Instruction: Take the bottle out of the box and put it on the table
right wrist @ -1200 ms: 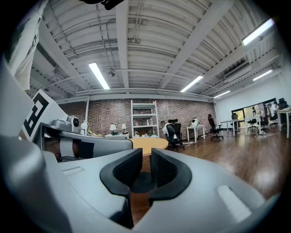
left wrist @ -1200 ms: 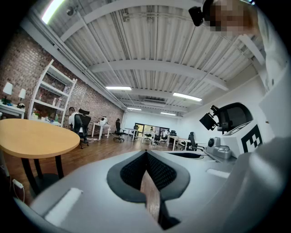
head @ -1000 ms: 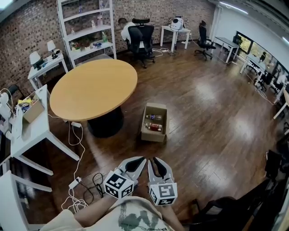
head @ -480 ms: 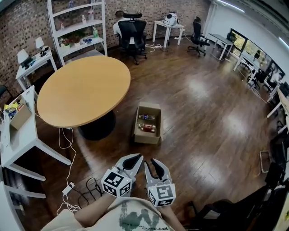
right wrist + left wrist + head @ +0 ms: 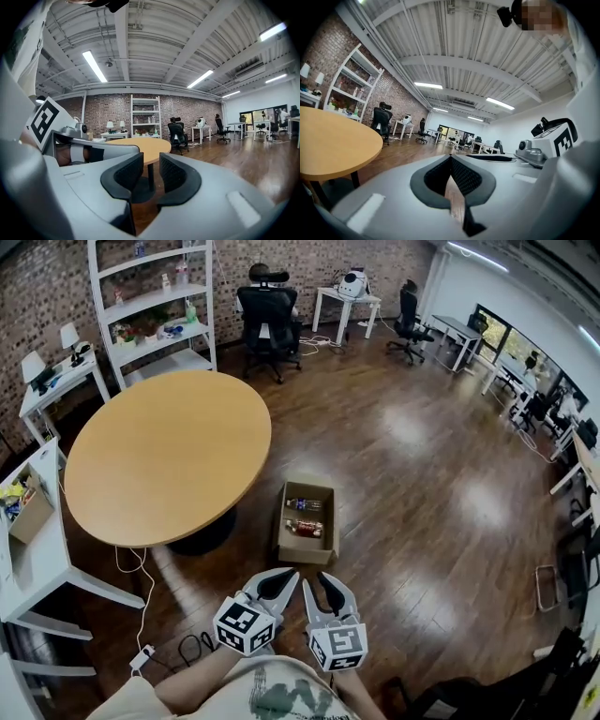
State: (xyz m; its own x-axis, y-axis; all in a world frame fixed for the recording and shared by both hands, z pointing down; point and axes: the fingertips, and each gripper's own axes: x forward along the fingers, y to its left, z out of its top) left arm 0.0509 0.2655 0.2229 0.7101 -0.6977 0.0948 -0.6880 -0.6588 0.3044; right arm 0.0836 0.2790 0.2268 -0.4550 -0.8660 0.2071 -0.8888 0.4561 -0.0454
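A cardboard box (image 5: 307, 542) stands open on the wooden floor beside the round wooden table (image 5: 169, 456). Two bottles lie in it: one with a dark label (image 5: 302, 505) and one with a red label (image 5: 302, 528). Both grippers are held side by side a short way in front of the box, pointing at it. My left gripper (image 5: 284, 576) (image 5: 450, 157) is shut, its tips meeting on nothing. My right gripper (image 5: 325, 579) (image 5: 151, 157) is open by a narrow gap, with nothing between its pads. In the right gripper view the table (image 5: 140, 144) shows beyond the jaws.
A white shelf unit (image 5: 150, 306) stands by the brick wall, with an office chair (image 5: 270, 320) next to it. White desks (image 5: 42, 559) line the left side, one bearing a small box (image 5: 23, 507). Cables (image 5: 178, 648) lie on the floor at lower left.
The whole view has moved forward: box and table now lie nearer to both grippers, which have kept side by side. The bottles have not moved in the box.
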